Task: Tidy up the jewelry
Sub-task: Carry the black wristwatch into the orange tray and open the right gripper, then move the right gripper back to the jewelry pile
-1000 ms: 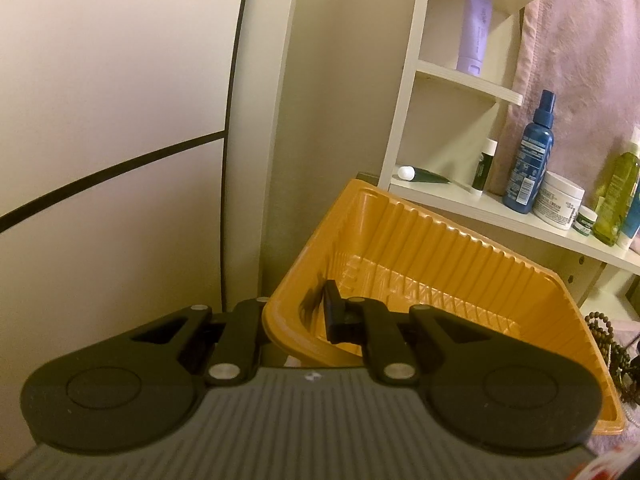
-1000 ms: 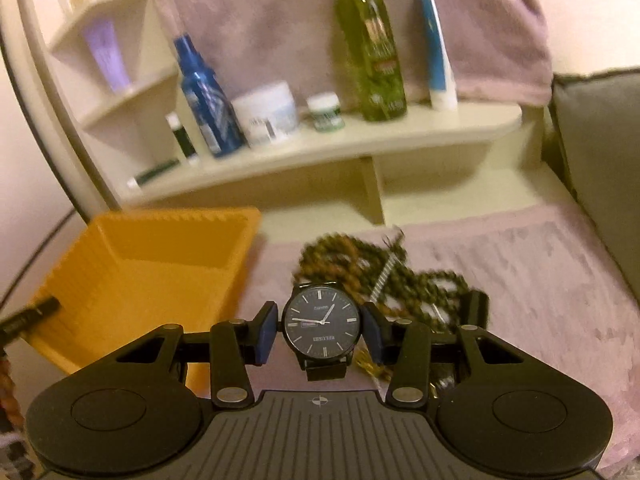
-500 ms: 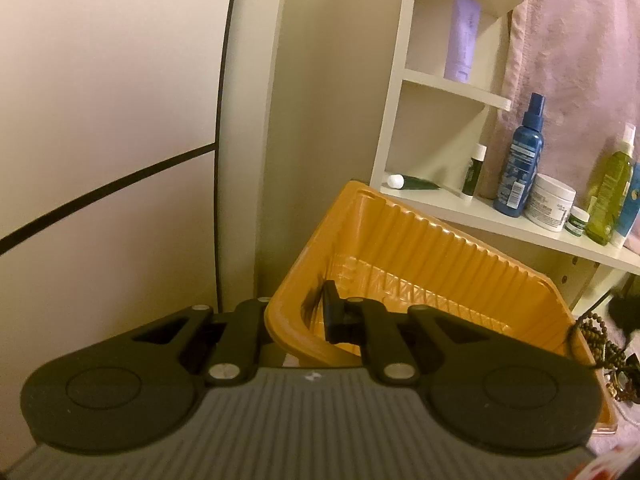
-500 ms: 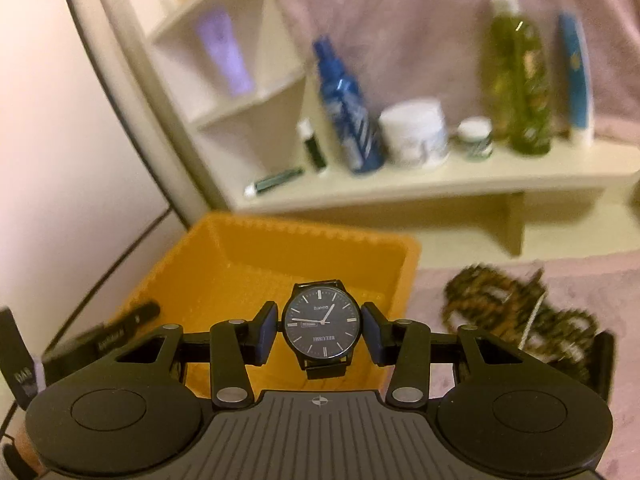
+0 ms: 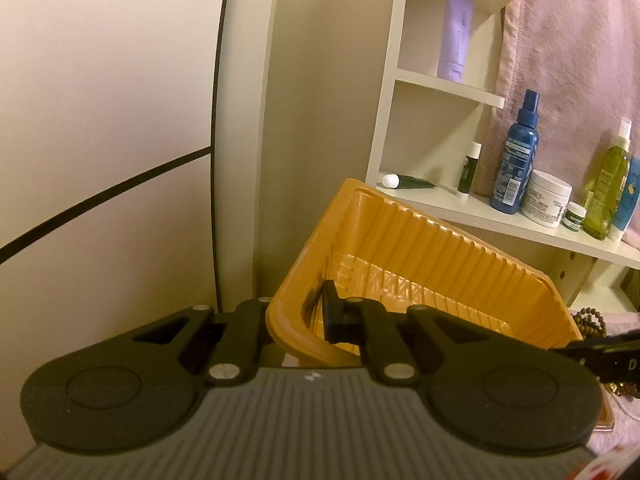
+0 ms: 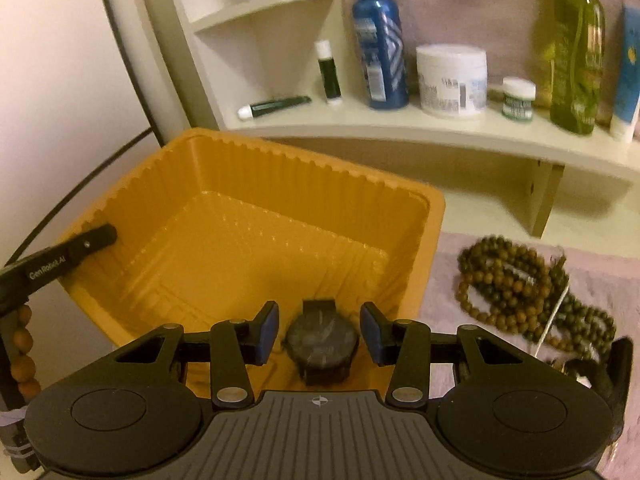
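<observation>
An orange plastic tray (image 6: 256,184) sits tilted, held up at its left rim. My left gripper (image 5: 296,316) is shut on that rim (image 5: 288,332), one finger inside the tray and one outside; its finger also shows in the right wrist view (image 6: 88,242). My right gripper (image 6: 318,334) is open over the tray's near side. A black watch (image 6: 322,342) sits between its blue pads, free of them, blurred, inside the tray. Brown and green bead strands (image 6: 516,276) lie on the pink cloth right of the tray, also seen in the left wrist view (image 5: 588,320).
A cream shelf unit (image 6: 400,132) behind the tray carries a blue spray bottle (image 6: 380,48), a white jar (image 6: 452,80), a green bottle (image 6: 576,52) and small tubes. A pale wall with a dark line (image 5: 104,196) stands left. A beaded strand (image 6: 22,356) hangs at the left edge.
My right gripper carried the watch left from above the beads to over the tray, then opened; the watch has dropped out of the pads. The left gripper kept hold of the tray rim.
</observation>
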`<state>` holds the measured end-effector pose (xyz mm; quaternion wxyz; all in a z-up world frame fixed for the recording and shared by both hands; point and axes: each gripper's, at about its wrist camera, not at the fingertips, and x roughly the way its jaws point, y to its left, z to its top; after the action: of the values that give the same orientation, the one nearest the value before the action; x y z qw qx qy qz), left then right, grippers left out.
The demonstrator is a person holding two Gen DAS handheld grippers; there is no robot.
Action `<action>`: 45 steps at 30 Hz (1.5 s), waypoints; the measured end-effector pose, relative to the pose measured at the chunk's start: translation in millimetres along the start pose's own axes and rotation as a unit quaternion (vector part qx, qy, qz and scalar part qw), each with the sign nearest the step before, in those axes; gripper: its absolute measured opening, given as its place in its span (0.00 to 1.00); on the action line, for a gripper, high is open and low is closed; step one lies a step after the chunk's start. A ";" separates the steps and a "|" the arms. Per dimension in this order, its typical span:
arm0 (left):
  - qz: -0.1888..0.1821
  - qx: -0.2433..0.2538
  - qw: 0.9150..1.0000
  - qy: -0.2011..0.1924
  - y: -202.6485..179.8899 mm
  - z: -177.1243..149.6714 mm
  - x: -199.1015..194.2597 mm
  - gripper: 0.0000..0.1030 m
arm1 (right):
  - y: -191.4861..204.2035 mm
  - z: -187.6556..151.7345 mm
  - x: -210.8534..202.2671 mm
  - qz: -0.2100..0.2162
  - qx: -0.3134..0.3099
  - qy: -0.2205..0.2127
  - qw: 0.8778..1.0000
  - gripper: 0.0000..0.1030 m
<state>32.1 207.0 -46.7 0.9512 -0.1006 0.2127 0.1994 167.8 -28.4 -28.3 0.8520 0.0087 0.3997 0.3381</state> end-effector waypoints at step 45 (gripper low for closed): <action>0.002 0.003 1.000 0.001 -1.6 2.1 -1.6 0.09 | -75.3 -41.9 -7.5 -0.083 0.023 0.024 0.996 0.09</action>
<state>32.2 205.6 -44.0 0.9510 -0.0979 0.2140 0.2008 178.5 -101.5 -73.2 0.8670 -0.0128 0.4267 0.2571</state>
